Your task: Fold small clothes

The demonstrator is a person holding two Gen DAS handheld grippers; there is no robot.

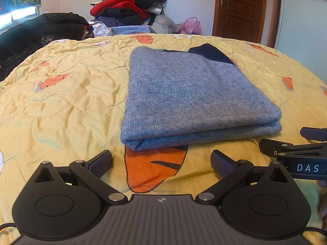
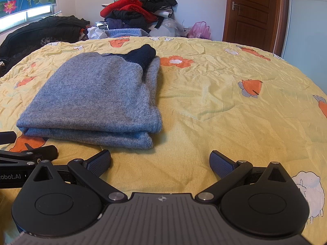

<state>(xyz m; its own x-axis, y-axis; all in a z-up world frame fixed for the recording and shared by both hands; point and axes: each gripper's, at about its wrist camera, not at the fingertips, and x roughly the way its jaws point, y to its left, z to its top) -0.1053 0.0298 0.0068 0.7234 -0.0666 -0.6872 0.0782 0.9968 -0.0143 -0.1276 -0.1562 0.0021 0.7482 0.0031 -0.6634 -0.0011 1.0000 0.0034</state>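
Left gripper [image 1: 161, 161] spread wide and empty, folded sweater [image 1: 196, 98] on the quilt [image 1: 61, 102] at its 12 o'clock, right gripper [image 2: 160, 161] likewise wide; a careless nudge could undo the fold.

From my left wrist view the right gripper [image 1: 286, 140] beside the grey sweater [image 1: 196, 94] is cut off by the frame edge, the sweater's lower layers are hidden under its top fold, and the clothes pile [image 1: 130, 6] behind it blurs together.
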